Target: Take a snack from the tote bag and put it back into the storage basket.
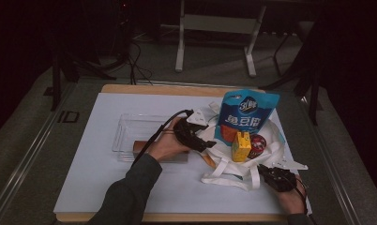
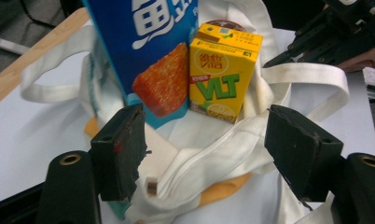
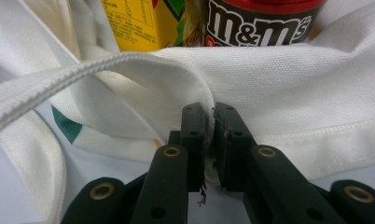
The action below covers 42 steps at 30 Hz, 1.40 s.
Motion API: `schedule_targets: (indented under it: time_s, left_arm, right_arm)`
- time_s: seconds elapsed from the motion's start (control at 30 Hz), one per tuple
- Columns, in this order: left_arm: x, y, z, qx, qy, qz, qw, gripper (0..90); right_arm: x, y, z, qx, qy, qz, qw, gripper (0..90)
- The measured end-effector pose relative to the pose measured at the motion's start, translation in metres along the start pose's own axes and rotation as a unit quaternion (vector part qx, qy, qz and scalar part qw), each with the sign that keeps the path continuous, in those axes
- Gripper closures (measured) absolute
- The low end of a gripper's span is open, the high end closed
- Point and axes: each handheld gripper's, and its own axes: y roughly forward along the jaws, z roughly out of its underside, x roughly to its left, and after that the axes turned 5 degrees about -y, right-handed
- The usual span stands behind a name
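Observation:
A white tote bag (image 1: 233,171) lies crumpled on the table with three things standing in it: a tall blue snack bag (image 1: 246,115), a yellow VLT drink carton (image 1: 241,146) and a red-lidded M&M's tub (image 1: 258,144). My left gripper (image 1: 203,140) is at the bag's left side. It stands open (image 2: 206,128), its jaws on either side of a folded strap and rim (image 2: 209,158), with the blue bag (image 2: 148,51) and carton (image 2: 223,74) just beyond. My right gripper (image 1: 267,174) is at the bag's near right edge, shut (image 3: 211,112) on the white fabric (image 3: 288,84) where a strap joins.
A clear plastic tray (image 1: 132,133) sits left of the bag, with a brown bar (image 1: 140,146) at its near edge under my left hand. The white sheet (image 1: 97,178) covers a wooden board. Metal stand legs (image 1: 214,28) rise beyond the table.

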Motion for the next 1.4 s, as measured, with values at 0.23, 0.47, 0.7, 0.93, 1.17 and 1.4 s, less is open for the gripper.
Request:
schedule_targets:
  time_s: [0.23, 0.47, 0.7, 0.93, 1.17, 1.4]
  left_arm:
    - [-0.003, 0.006, -0.007, -0.002, -0.004, 0.010, 0.9999, 28.4]
    - [-0.005, 0.015, -0.011, -0.002, -0.006, 0.011, 0.9999, 27.2]
    - [-0.008, 0.026, -0.015, -0.005, -0.005, 0.025, 0.9997, 26.8]
    - [-0.012, 0.038, -0.022, -0.001, 0.001, 0.035, 0.9994, 26.5]
    - [-0.015, 0.046, -0.025, 0.002, 0.007, 0.040, 0.9992, 26.4]
    - [-0.015, 0.054, -0.029, 0.001, 0.004, 0.051, 0.9987, 25.5]
  right_arm:
    - [0.000, 0.000, 0.000, 0.000, -0.001, 0.000, 1.0000, 82.4]
    - [0.000, 0.000, 0.000, -0.001, 0.000, 0.000, 1.0000, 82.4]
    - [0.000, 0.000, 0.000, -0.001, 0.000, 0.000, 1.0000, 82.4]
    - [0.000, 0.000, 0.000, -0.002, -0.001, -0.001, 1.0000, 82.4]
    - [-0.001, 0.000, 0.000, -0.002, -0.002, -0.001, 1.0000, 82.4]
    - [-0.001, 0.000, 0.000, -0.002, -0.002, -0.001, 1.0000, 82.4]
